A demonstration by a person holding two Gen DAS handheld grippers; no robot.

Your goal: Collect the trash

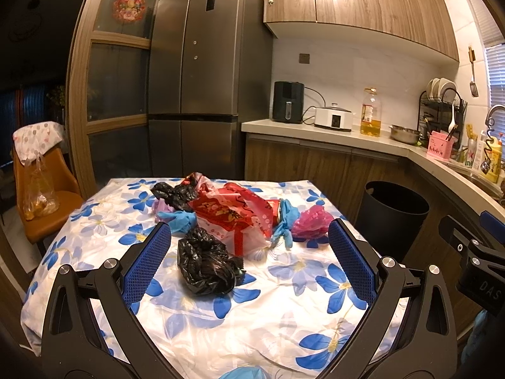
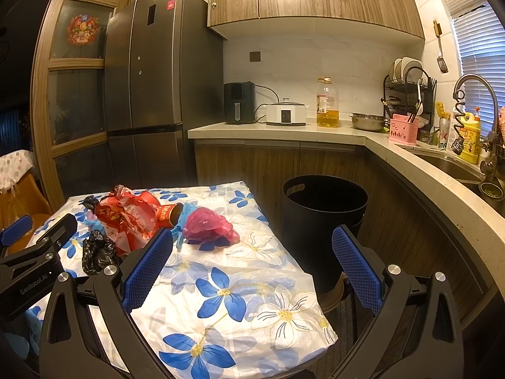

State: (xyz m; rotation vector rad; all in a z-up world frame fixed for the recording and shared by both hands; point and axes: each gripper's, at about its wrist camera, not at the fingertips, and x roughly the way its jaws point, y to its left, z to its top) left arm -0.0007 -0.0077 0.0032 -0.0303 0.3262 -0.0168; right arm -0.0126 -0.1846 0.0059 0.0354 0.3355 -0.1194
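Note:
Trash lies on a table with a blue-flowered cloth (image 1: pixel 284 309): a crumpled black bag (image 1: pixel 205 265) nearest, a red and white printed bag (image 1: pixel 233 218), blue gloves (image 1: pixel 285 221), a pink bag (image 1: pixel 311 222) and another black bag (image 1: pixel 173 194) at the back. My left gripper (image 1: pixel 249 252) is open above the near black bag, holding nothing. My right gripper (image 2: pixel 252 255) is open and empty over the table's right edge, with the pink bag (image 2: pixel 208 225) just ahead to its left. A black bin (image 2: pixel 322 221) stands on the floor right of the table.
An orange chair (image 1: pixel 41 195) with a clear bag stands left of the table. A steel fridge (image 1: pixel 202 72) is behind. The counter (image 2: pixel 284 131) holds an air fryer, cooker, oil bottle, bowl and dish rack, with a sink (image 2: pixel 454 164) at right.

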